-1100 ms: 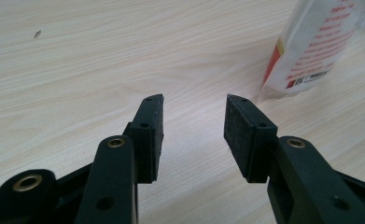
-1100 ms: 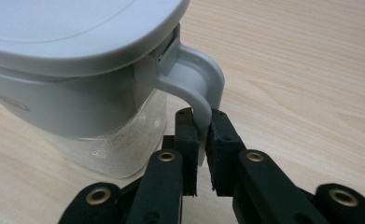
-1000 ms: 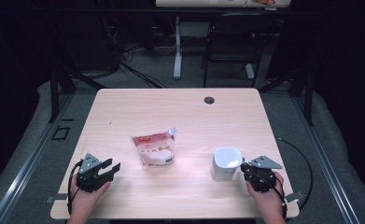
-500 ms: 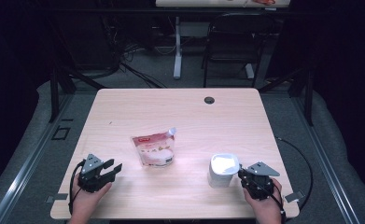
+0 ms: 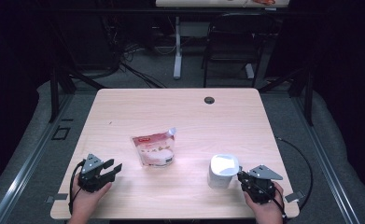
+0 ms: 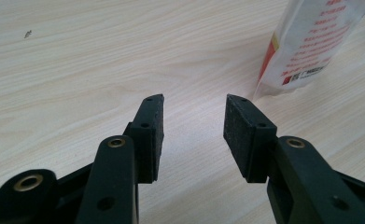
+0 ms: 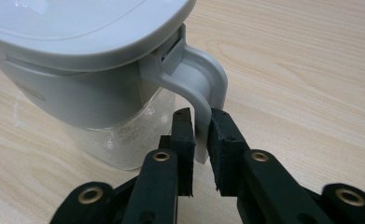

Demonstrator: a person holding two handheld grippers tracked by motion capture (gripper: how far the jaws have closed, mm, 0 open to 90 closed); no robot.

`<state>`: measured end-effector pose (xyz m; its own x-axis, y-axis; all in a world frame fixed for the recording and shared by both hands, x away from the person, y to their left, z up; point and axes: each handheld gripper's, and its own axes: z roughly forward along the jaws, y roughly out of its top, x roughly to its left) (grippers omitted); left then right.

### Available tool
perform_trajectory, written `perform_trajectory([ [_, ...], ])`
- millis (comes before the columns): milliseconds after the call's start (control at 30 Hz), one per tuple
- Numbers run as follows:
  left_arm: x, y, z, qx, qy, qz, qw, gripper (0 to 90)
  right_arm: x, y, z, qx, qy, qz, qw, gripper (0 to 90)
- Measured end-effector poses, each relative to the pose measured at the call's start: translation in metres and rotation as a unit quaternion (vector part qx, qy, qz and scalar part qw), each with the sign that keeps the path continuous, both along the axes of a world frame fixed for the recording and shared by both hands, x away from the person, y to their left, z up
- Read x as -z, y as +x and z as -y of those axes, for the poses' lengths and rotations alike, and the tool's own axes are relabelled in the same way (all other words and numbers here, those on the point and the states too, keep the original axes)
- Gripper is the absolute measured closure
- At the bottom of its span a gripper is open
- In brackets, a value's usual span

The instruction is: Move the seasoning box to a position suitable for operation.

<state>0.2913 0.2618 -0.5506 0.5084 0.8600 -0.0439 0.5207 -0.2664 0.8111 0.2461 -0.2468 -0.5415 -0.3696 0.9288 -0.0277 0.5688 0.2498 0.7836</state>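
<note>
On the left side of the bench (image 5: 124, 107), I am keeping my left gripper (image 5: 106, 171) low over the bare wood with its jaws standing apart and holding nothing. The spouted pouch (image 5: 154, 149) is lying flat near the middle, and in the left gripper view that pouch (image 6: 311, 42) is sitting just ahead and to one side of the open jaws, untouched. Farther right, the lidded white jug (image 5: 223, 171) is standing upright near the front edge. In the right gripper view my right gripper (image 7: 200, 133) is clamping its jaws on the jug's handle (image 7: 203, 88). So I am judging the hold on the jug as secured, while the pouch is waiting to be picked up and whatever pouring or filling follows is not yet begun.
</note>
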Motion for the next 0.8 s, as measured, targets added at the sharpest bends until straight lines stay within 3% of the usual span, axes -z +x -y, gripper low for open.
perform_trajectory([
  [167, -0.001, 0.0, -0.001, 0.001, 0.002, -0.003, 1.0, 58.1, -0.001, -0.001, 0.001, -0.003, 0.0, -0.002, 1.0, 79.8],
  [367, 0.0, 0.0, -0.001, 0.0, -0.001, 0.001, 1.0, 58.1, -0.004, -0.006, 0.003, -0.011, 0.015, 0.011, 0.9998, 74.7],
  [400, 0.0, 0.0, -0.001, 0.0, 0.0, 0.001, 1.0, 58.1, -0.006, -0.008, 0.005, -0.017, 0.021, 0.021, 0.9994, 73.3],
  [700, -0.001, -0.001, -0.001, 0.0, 0.0, -0.002, 1.0, 58.1, -0.013, -0.012, 0.011, -0.017, 0.035, 0.031, 0.9988, 71.2],
  [800, -0.001, 0.0, -0.002, 0.001, 0.001, -0.005, 1.0, 58.1, -0.018, -0.014, 0.014, -0.018, 0.046, 0.044, 0.9978, 71.0],
])
